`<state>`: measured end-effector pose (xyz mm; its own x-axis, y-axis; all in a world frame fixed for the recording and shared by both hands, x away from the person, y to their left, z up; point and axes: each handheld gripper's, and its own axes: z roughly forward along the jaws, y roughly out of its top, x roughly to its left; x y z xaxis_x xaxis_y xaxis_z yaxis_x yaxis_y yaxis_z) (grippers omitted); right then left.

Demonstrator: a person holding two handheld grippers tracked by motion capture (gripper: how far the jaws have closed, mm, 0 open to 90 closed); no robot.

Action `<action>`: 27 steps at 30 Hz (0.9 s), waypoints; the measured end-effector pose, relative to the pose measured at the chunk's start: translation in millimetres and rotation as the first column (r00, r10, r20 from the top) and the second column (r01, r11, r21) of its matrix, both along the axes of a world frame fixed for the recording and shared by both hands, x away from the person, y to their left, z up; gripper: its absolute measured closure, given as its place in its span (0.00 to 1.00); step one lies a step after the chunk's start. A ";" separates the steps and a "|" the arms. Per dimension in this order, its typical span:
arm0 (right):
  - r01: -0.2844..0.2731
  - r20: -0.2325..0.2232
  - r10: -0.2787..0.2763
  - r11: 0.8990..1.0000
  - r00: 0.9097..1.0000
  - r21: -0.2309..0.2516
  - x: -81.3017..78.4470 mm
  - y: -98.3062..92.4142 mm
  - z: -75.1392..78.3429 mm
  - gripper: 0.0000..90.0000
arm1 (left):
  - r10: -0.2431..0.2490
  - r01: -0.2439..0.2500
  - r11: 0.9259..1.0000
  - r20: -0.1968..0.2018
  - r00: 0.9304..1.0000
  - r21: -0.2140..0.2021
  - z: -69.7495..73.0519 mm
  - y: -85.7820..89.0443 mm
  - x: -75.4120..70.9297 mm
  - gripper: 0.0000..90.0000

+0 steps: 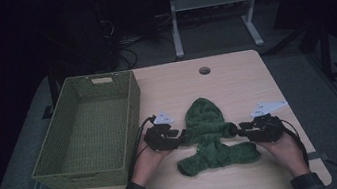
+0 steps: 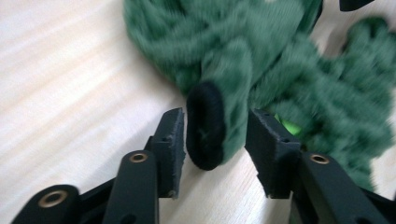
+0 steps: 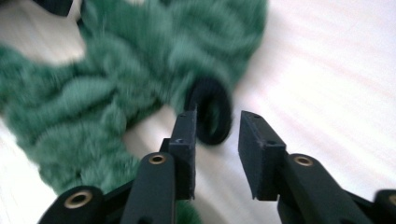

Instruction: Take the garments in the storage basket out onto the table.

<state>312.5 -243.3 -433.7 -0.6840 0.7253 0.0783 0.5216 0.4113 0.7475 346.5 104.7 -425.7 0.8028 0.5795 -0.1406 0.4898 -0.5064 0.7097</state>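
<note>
A fuzzy green hooded garment [image 1: 208,134] lies flat on the wooden table [image 1: 235,79], hood pointing away from me and both sleeves ending in black cuffs. My left gripper [image 1: 181,139] is open at the left sleeve. In the left gripper view the black cuff [image 2: 205,126] sits between the spread jaws of the left gripper [image 2: 217,119] without being pinched. My right gripper [image 1: 239,129] is open at the other sleeve. In the right gripper view that cuff [image 3: 212,112] lies at the tips of the right gripper [image 3: 218,119], close against its left jaw.
A green woven basket [image 1: 131,115] stands at the left of the table, close to my left hand. A round cable hole [image 1: 204,70] is near the far edge. White desk legs [image 1: 175,22] stand on the floor beyond the table.
</note>
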 end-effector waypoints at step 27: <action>0.012 -0.066 -0.010 0.999 0.998 0.039 94.6 39.6 -10.4 0.70 | 0.052 -0.051 0.999 -0.056 0.997 0.014 -22.3 -32.2 85.1 0.58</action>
<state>407.1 -203.7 -444.2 -0.6685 0.7282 0.1511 0.5745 0.3766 0.7268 431.6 72.6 -448.0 0.7629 0.6218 -0.1771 0.5545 -0.4884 0.6738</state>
